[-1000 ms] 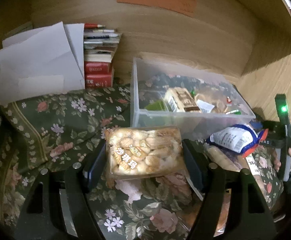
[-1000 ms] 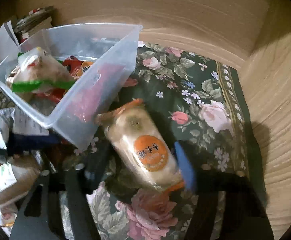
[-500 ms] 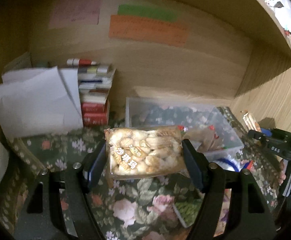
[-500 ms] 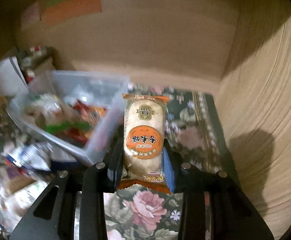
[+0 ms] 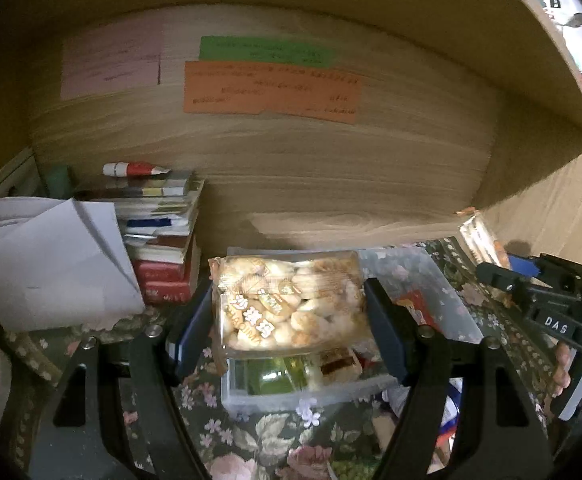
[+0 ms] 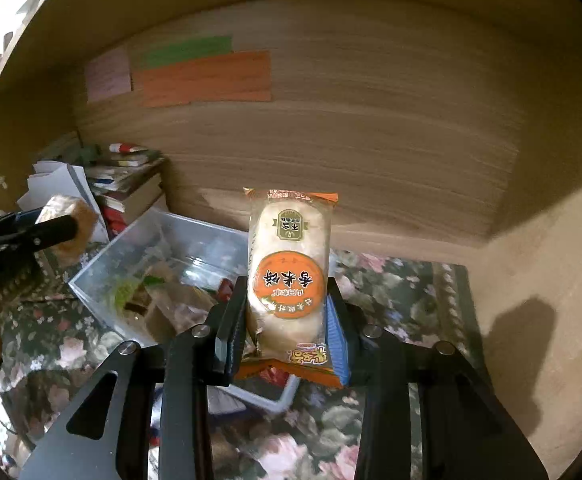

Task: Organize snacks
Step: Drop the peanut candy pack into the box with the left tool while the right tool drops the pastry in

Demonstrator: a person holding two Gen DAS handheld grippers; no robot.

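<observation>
A biscuit bag (image 5: 291, 304) is gripped in the left claw (image 5: 291, 320) and a rice-cracker pack (image 6: 289, 280) in the right claw (image 6: 287, 320), both above the part-filled bin (image 6: 91, 276); neither is yet dropped in.

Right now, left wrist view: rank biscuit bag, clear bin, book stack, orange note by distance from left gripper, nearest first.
1. biscuit bag: clamped in the left gripper.
2. clear bin: just beyond and below the bag.
3. book stack: back left, against the wall.
4. orange note: high on the back wall.
</observation>
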